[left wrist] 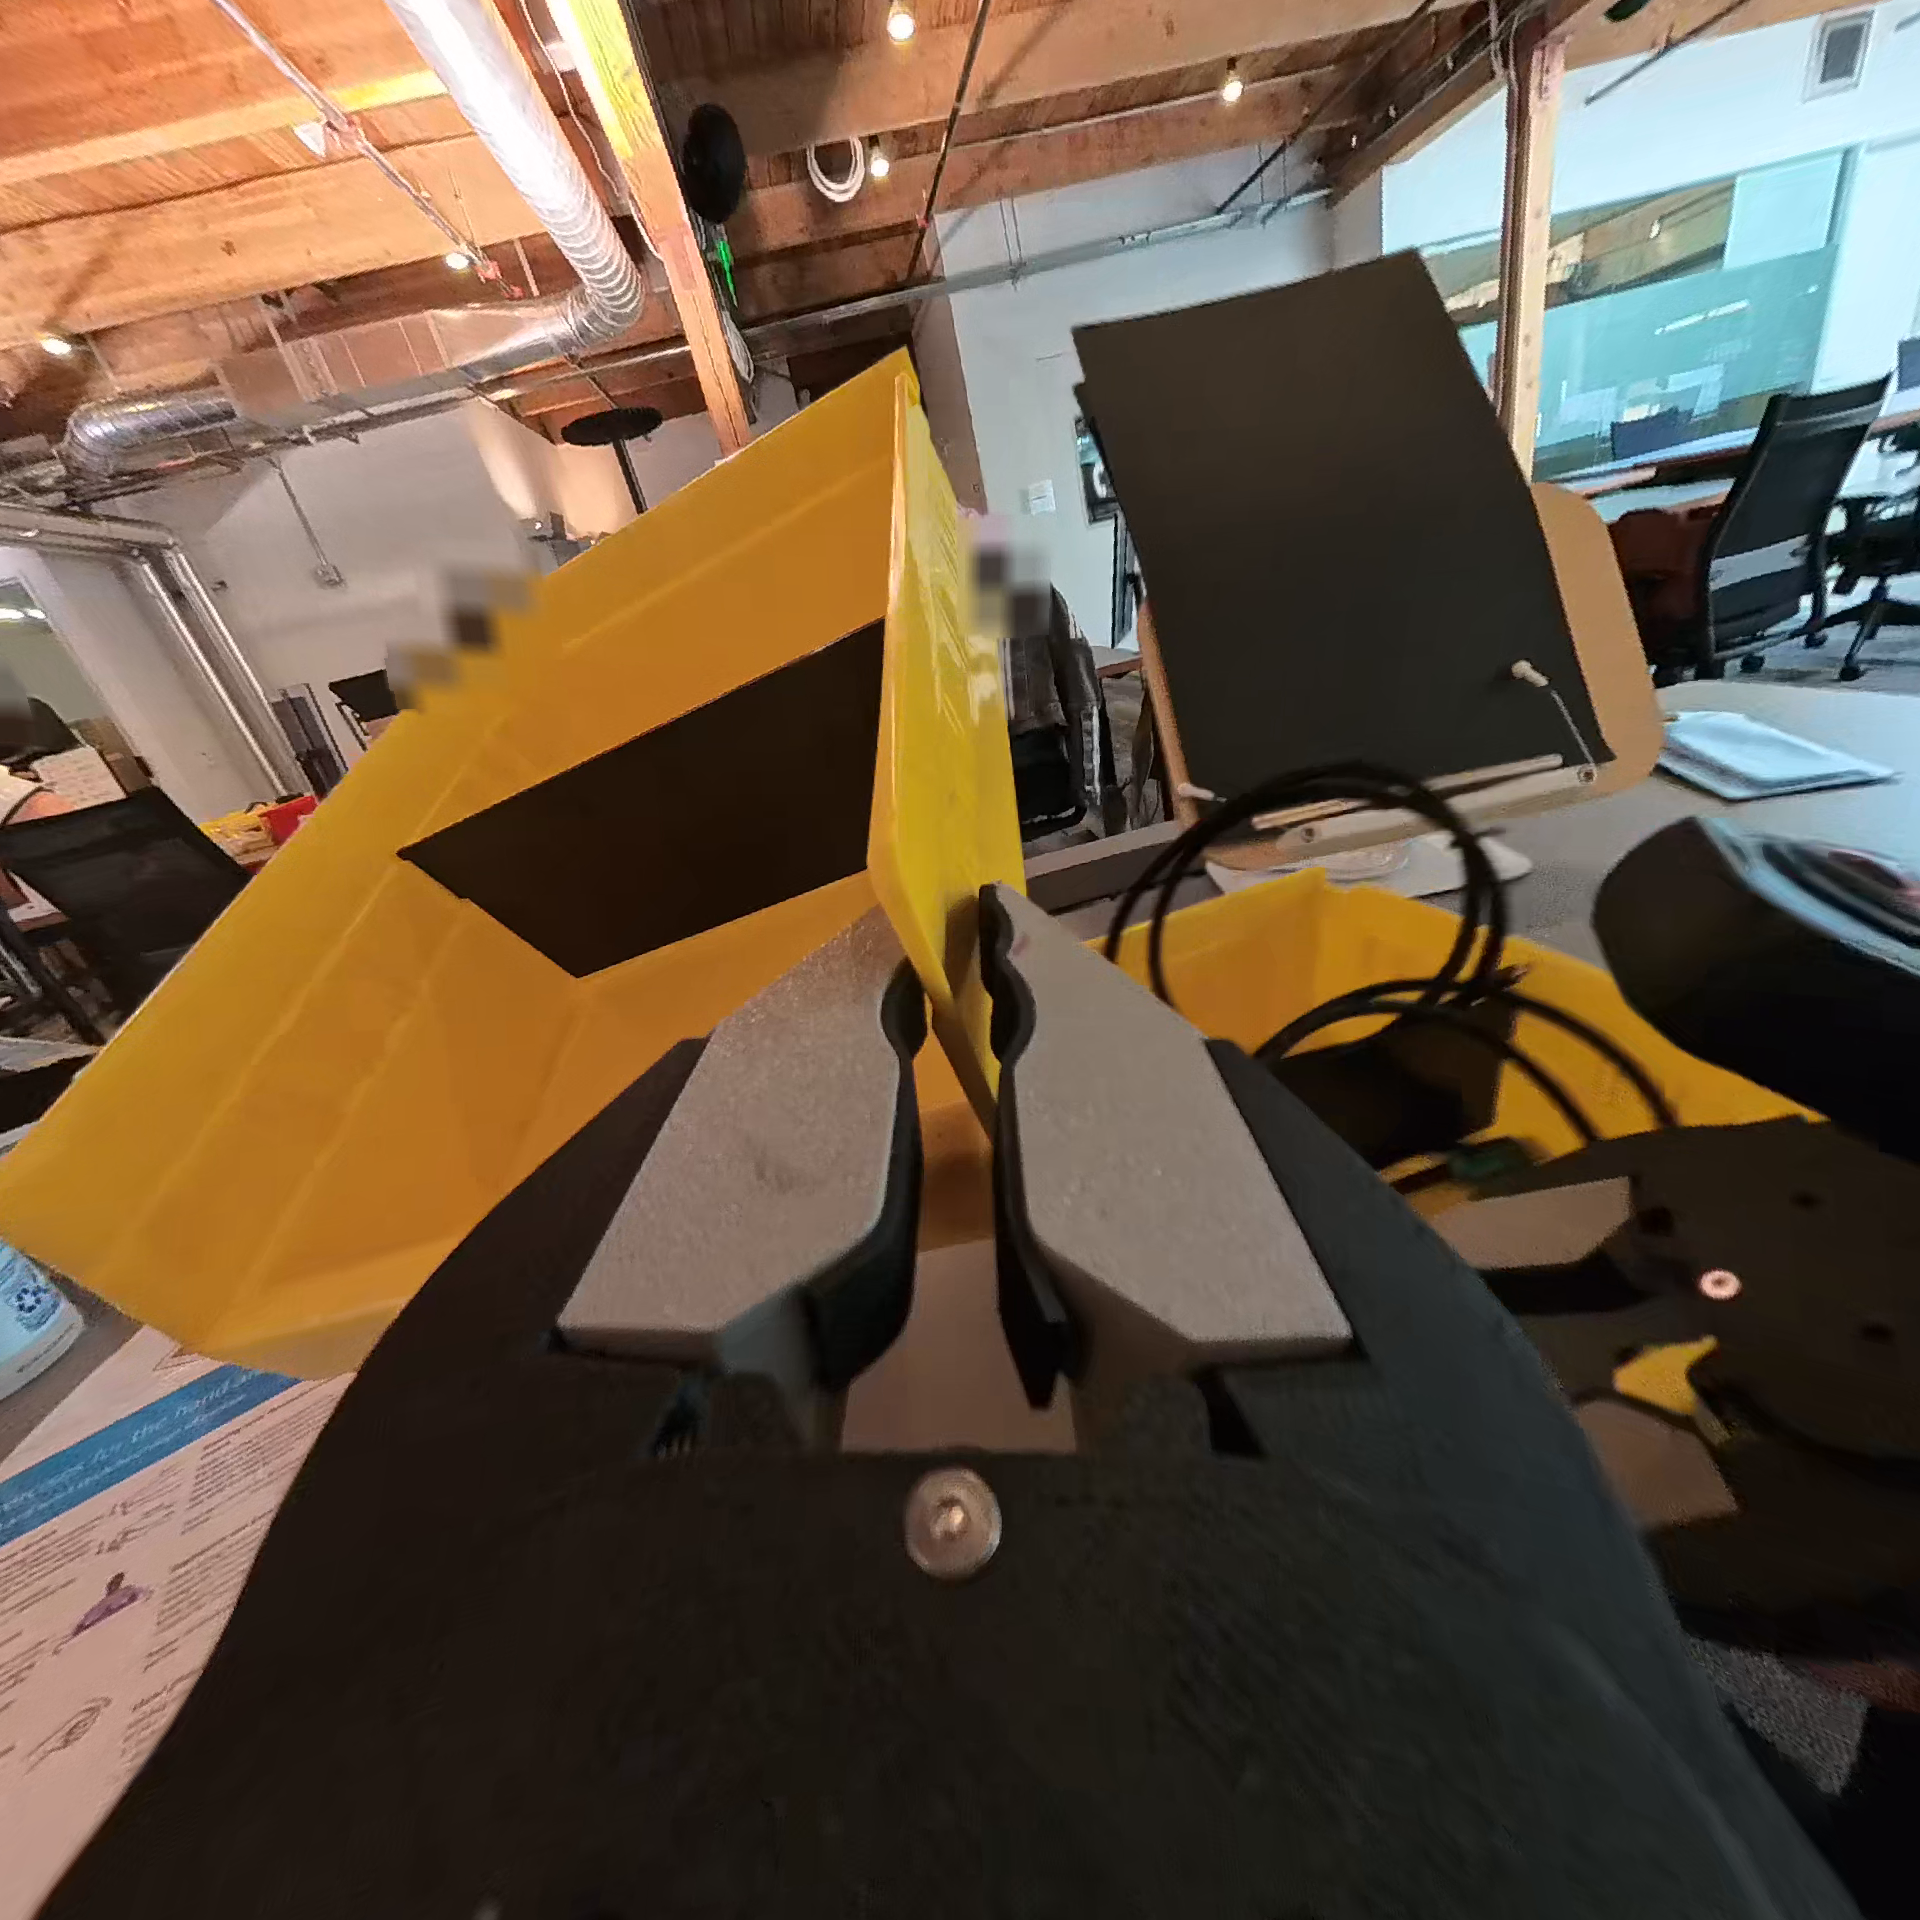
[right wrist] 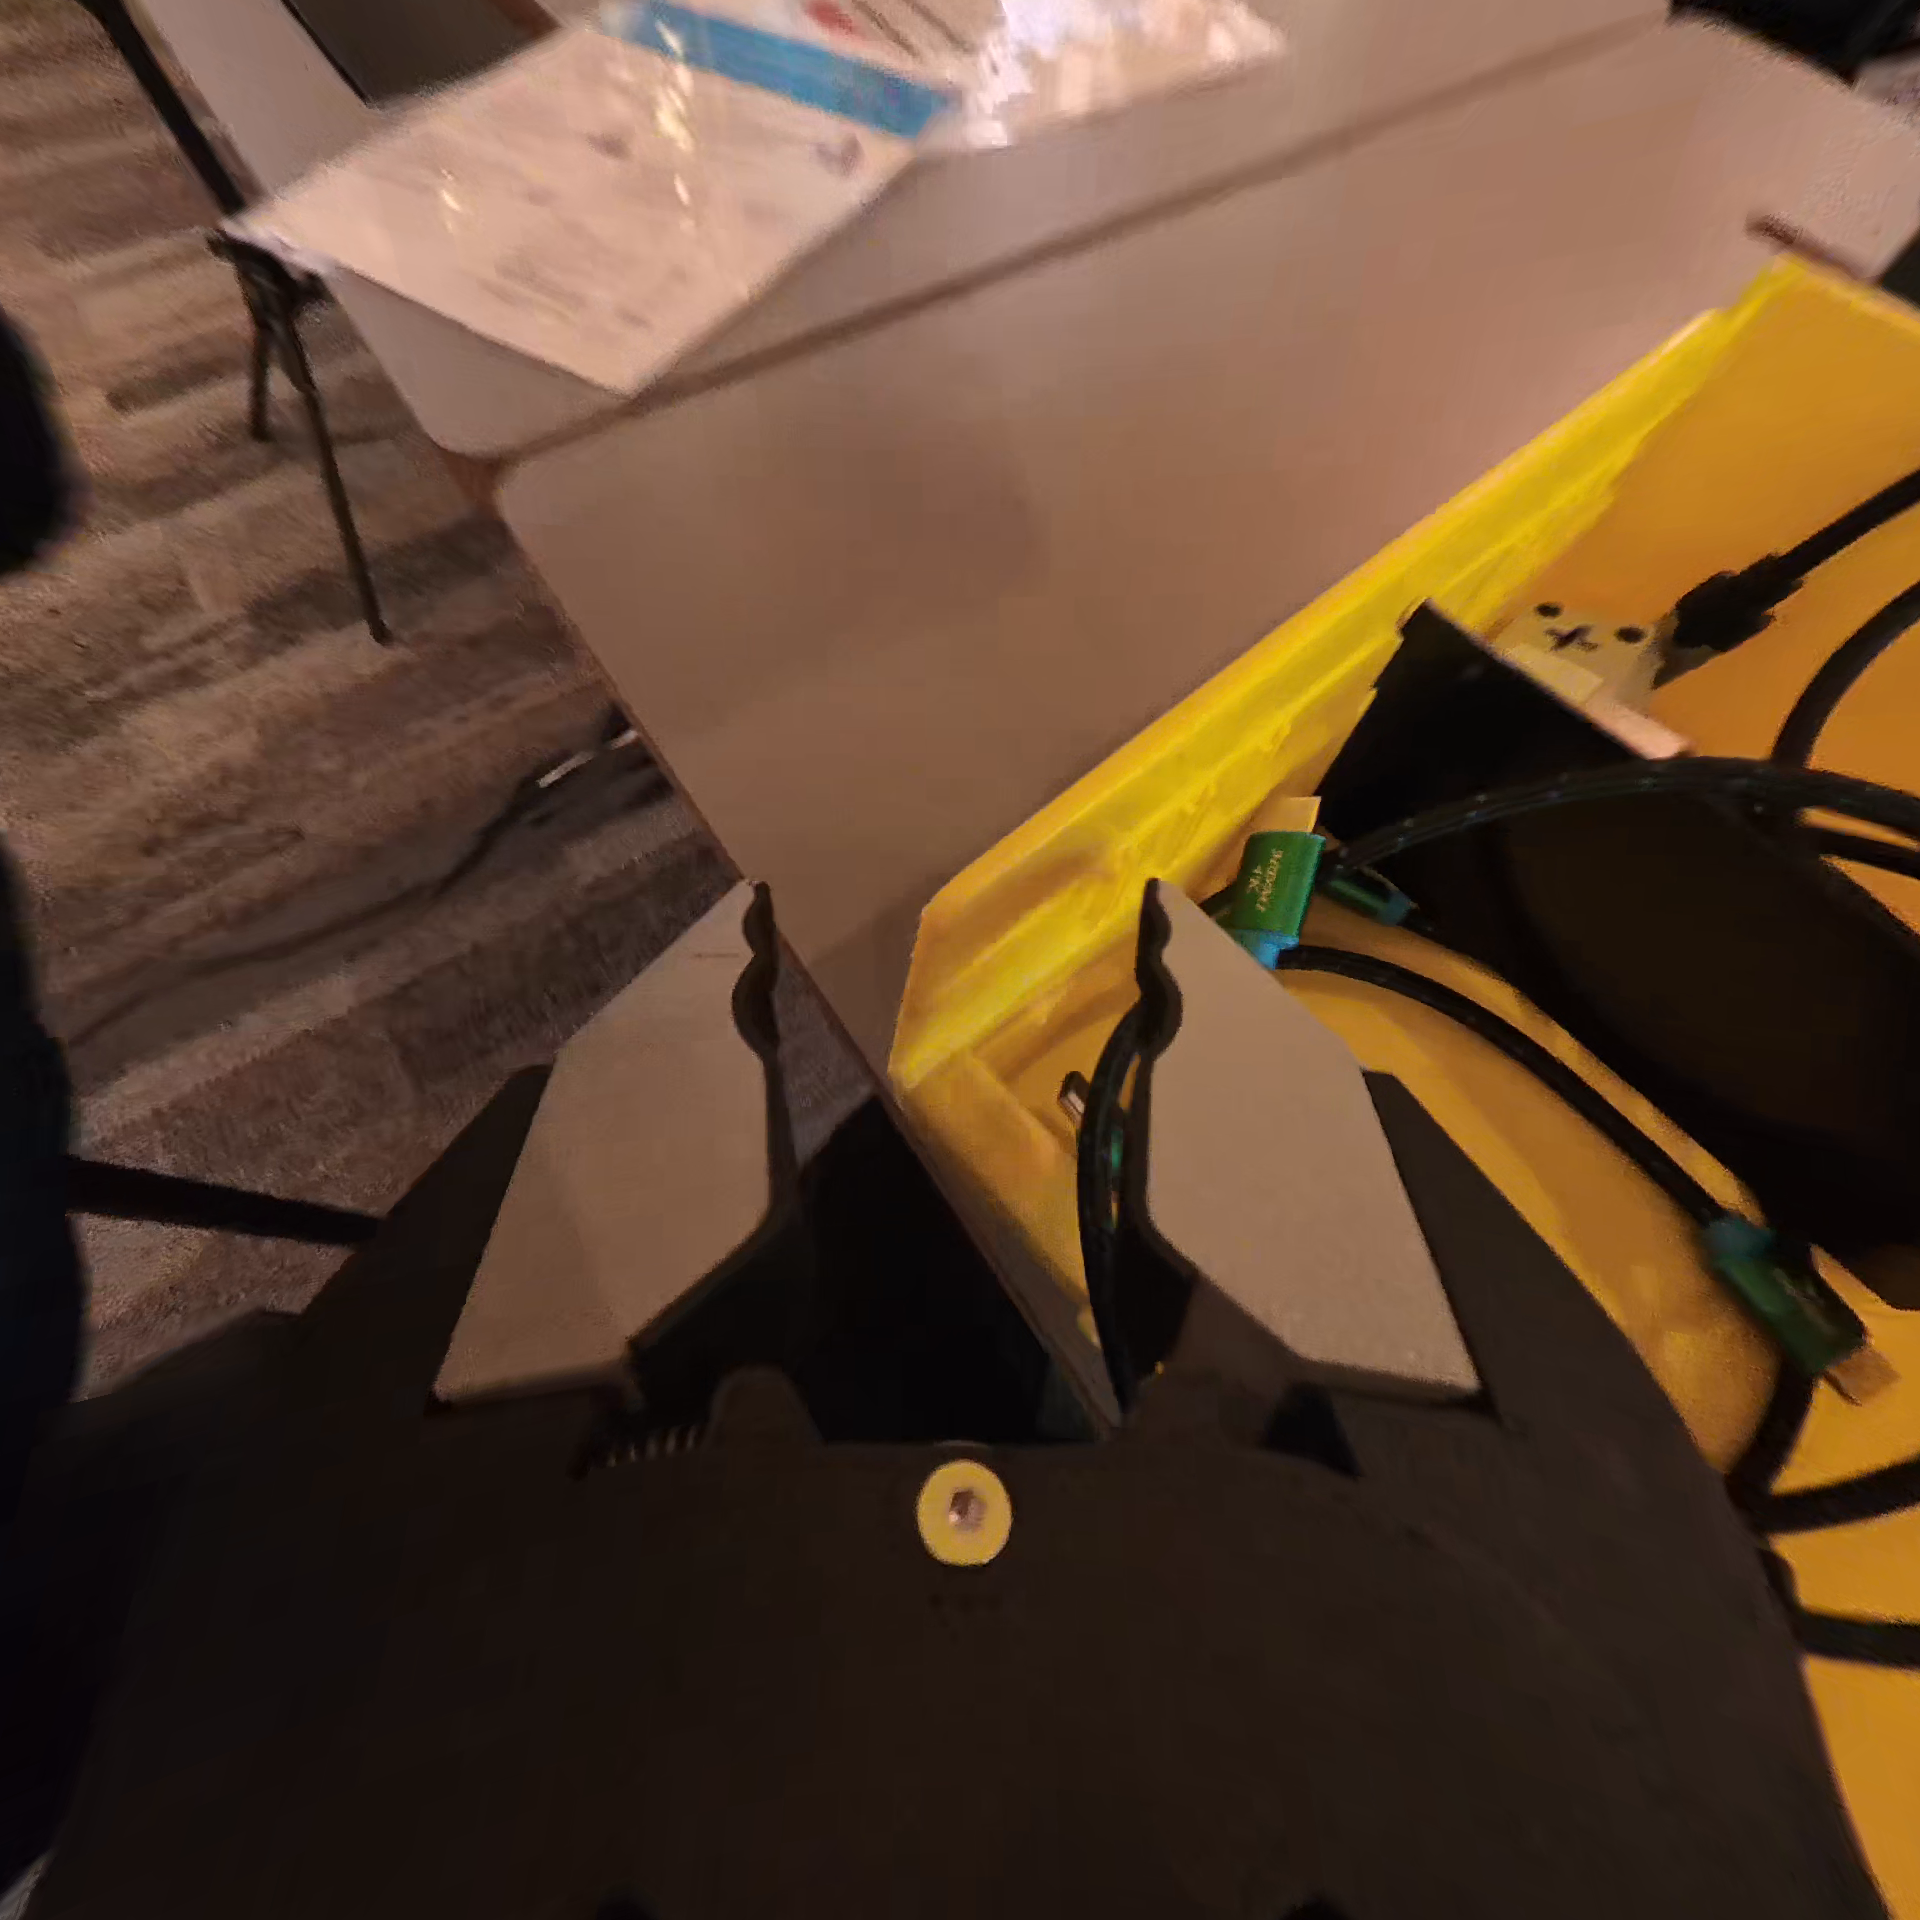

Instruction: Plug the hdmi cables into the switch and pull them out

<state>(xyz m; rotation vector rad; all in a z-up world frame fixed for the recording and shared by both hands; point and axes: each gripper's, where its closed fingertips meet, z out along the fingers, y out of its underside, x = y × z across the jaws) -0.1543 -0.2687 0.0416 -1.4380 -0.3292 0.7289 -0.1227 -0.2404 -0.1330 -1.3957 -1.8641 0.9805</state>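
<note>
In the left wrist view my left gripper (left wrist: 951, 935) is shut on the edge of a yellow lid flap (left wrist: 940, 644) and holds it raised and upright over the yellow bin (left wrist: 1247, 940). A second yellow flap (left wrist: 416, 935) lies open to the left. Black HDMI cables (left wrist: 1455, 831) loop up out of the bin. My right gripper (right wrist: 954, 894) is open over the bin's near corner (right wrist: 1299, 707). Green-ended HDMI plugs (right wrist: 1273, 883) (right wrist: 1787, 1309) lie inside beside a black box (right wrist: 1475, 727), perhaps the switch. One cable (right wrist: 1107, 1143) runs loose along the right finger.
The bin sits on a grey table (right wrist: 987, 468) whose edge drops to carpet on the left. A laminated sheet (right wrist: 582, 208) lies on the neighbouring table. A black board on a stand (left wrist: 1320, 540) stands behind the bin, with office chairs beyond it. Across from one pair of fingers to the other is roughly 20 cm.
</note>
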